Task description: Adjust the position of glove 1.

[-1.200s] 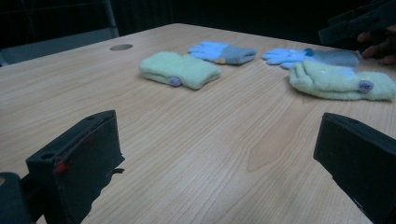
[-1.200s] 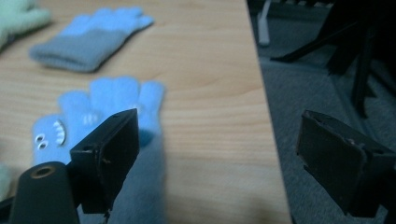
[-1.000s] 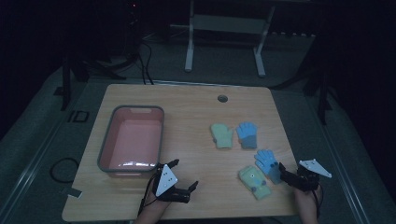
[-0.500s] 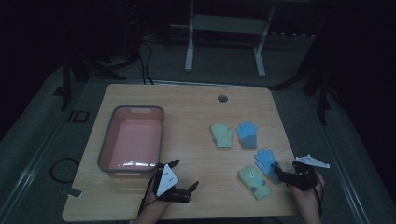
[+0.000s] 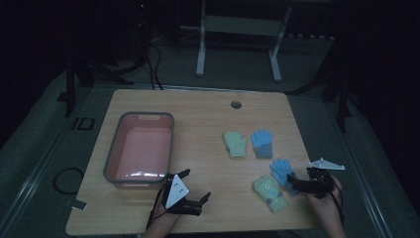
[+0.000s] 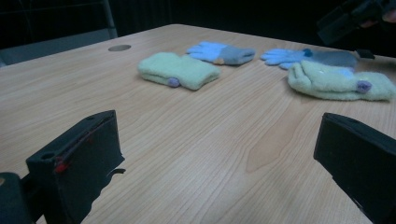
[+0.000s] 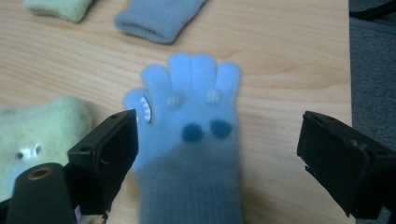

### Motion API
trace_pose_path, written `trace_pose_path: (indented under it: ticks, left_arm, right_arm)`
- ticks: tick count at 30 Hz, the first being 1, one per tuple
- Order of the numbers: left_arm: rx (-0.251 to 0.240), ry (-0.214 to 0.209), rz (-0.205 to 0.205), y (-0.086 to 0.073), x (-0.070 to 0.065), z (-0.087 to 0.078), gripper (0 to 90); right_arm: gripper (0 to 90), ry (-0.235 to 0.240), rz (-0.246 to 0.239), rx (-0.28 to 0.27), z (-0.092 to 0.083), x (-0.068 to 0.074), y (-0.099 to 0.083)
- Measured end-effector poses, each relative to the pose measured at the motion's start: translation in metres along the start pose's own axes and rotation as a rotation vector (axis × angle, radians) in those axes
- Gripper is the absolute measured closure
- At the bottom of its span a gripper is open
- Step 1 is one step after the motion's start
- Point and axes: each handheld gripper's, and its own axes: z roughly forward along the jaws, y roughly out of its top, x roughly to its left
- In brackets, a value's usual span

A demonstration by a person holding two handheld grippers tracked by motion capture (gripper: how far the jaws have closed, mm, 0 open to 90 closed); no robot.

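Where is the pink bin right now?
High view: the pink bin sits at the table's left, just beyond the left gripper, apart from the gloves.

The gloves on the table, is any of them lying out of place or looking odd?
Nothing looks damaged. The far green mitten and blue glove lie side by side, neatly. The near blue glove and green mitten lie askew, close together. The right gripper is open over that blue glove.

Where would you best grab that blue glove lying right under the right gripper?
Probably at the grey cuff end of the blue glove, coming straight down from above. It lies flat on the table, and the right gripper hangs open astride it, so the jaws could pinch the cuff from both sides, clear of the green mitten.
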Motion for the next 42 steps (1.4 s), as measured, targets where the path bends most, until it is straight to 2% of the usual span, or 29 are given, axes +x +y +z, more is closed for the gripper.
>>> trace_pose_path:
  ticks: [7,13,15,18,21,22,25,32,35,42]
  left_arm:
    - [0.001,-0.007,-0.004,0.0,0.0,0.0,0.9]
    - [0.003,-0.008,-0.004,0.0,0.0,0.0,0.9]
    - [0.006,-0.01,-0.003,0.0,0.0,0.0,0.9]
    - [0.005,-0.01,-0.002,0.0,0.0,0.0,0.9]
    - [0.003,-0.011,-0.004,0.0,0.001,0.0,0.9]
    - [0.003,-0.012,-0.004,0.0,0.001,0.0,0.9]
    - [0.004,-0.012,-0.001,0.0,0.0,0.0,0.9]
    - [0.002,-0.015,-0.001,0.0,0.0,0.0,0.9]
    - [0.003,-0.021,-0.001,0.0,0.001,0.0,0.9]
    - [0.003,-0.025,-0.003,0.0,0.001,0.0,0.9]
  right_arm:
    - [12.2,-0.005,-0.02,0.003,0.001,0.0,0.019]
    - [12.6,-0.013,-0.001,-0.038,-0.003,-0.003,0.04]
    - [13.5,-0.019,0.001,-0.037,-0.003,-0.003,0.046]
    - [13.8,-0.029,-0.018,-0.035,-0.003,-0.001,0.056]
    - [13.9,-0.013,-0.029,-0.033,-0.001,0.001,0.062]
    - [13.9,0.007,-0.034,-0.032,0.0,0.004,0.069]
    - [13.9,0.026,-0.045,-0.033,0.003,0.01,0.077]
    - [14.9,0.048,-0.093,-0.024,0.008,0.026,0.098]
    - [17.0,0.071,-0.11,-0.025,0.011,0.032,0.107]
    - [17.1,0.099,-0.151,-0.018,0.022,0.049,0.12]
